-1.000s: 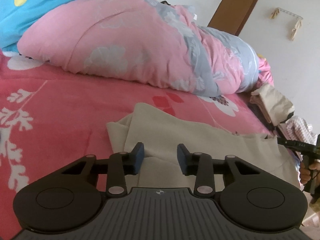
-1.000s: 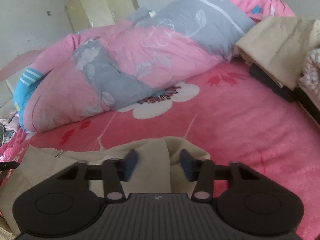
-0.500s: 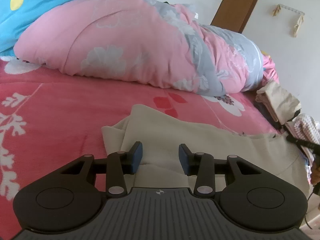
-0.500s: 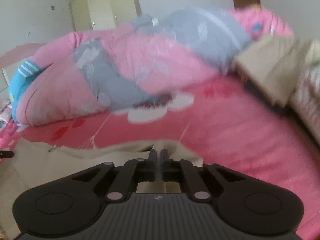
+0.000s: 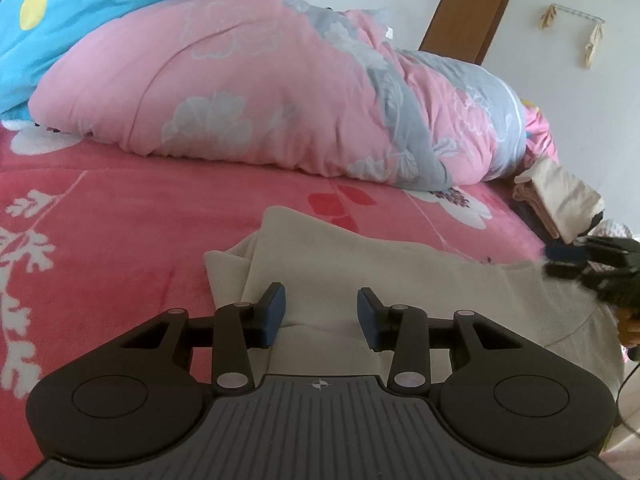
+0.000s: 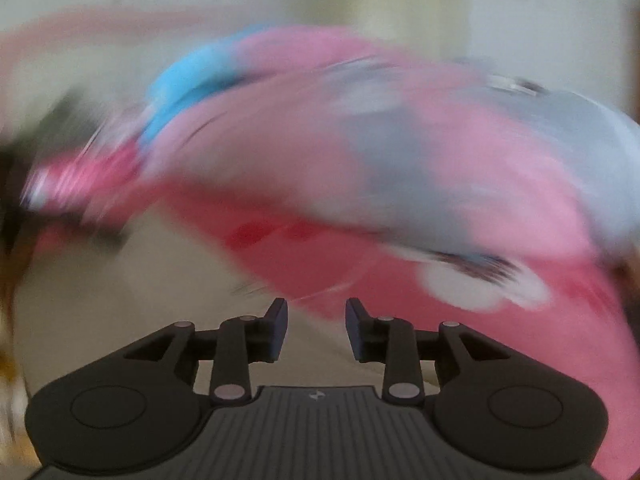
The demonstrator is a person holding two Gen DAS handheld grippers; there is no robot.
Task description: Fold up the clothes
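A beige garment [image 5: 360,256] lies spread on the pink bed sheet [image 5: 120,216], one folded edge at its left. My left gripper [image 5: 320,300] hovers low over the near part of that garment, open, with nothing between its blue pads. In the left wrist view my right gripper [image 5: 568,260] shows at the far right, over the garment's right end. The right wrist view is heavily blurred by motion. In it the right gripper [image 6: 316,312] has its jaws opening, nothing pinched between them, and a beige smear of garment [image 6: 120,280] below and to the left.
A bulky pink and grey quilt [image 5: 260,92] lies along the back of the bed, with a blue pillow [image 5: 80,12] behind it. A stack of folded beige clothes [image 5: 560,200] sits at the bed's right edge. A person's hand [image 5: 628,324] shows at the right border.
The right gripper closed on the garment's edge half a second ago, then opened again while swinging sideways and rolling, which blurs its view. The left gripper has hardly moved.
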